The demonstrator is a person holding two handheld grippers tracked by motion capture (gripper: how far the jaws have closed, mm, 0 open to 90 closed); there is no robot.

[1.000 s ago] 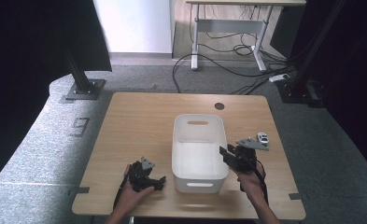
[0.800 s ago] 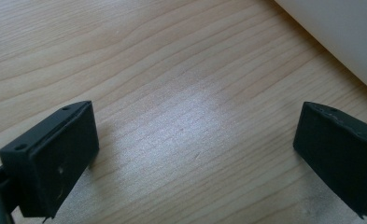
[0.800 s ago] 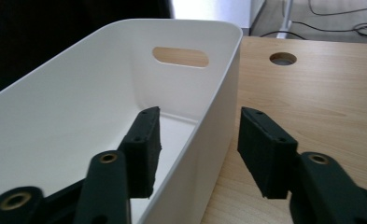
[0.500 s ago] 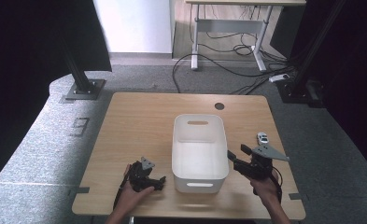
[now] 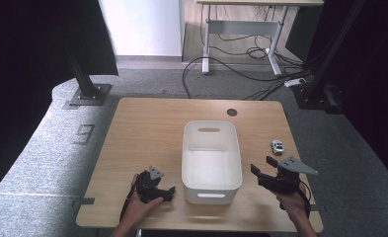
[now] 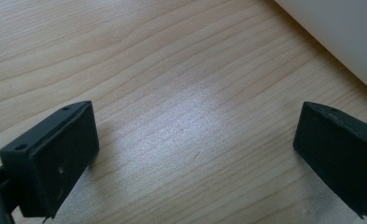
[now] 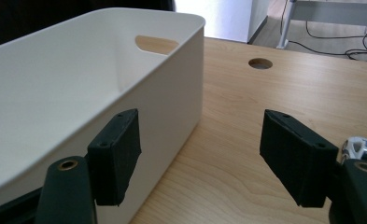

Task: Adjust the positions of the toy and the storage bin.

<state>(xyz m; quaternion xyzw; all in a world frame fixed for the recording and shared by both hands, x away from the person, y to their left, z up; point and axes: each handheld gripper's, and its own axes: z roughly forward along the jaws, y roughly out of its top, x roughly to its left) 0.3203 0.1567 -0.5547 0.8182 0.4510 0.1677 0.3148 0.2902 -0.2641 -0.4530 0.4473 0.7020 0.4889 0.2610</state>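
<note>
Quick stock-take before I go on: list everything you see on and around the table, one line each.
bin: one, white, empty, middle of the table toward the near edge, handle slots in its end walls.
toy car: one, small, silver-grey, on the table right of the bin, beyond the right gripper.
table: one, light wood, round hole near its far right corner.
desk: one, white legs, on the floor behind the table, cables under it.
power strip: one, white, on the floor at far right.
left gripper: one, black, near left of the bin, fingers apart over bare wood.
right gripper: one, black, right of the bin; its fingers have just been opening, nothing between them.
</note>
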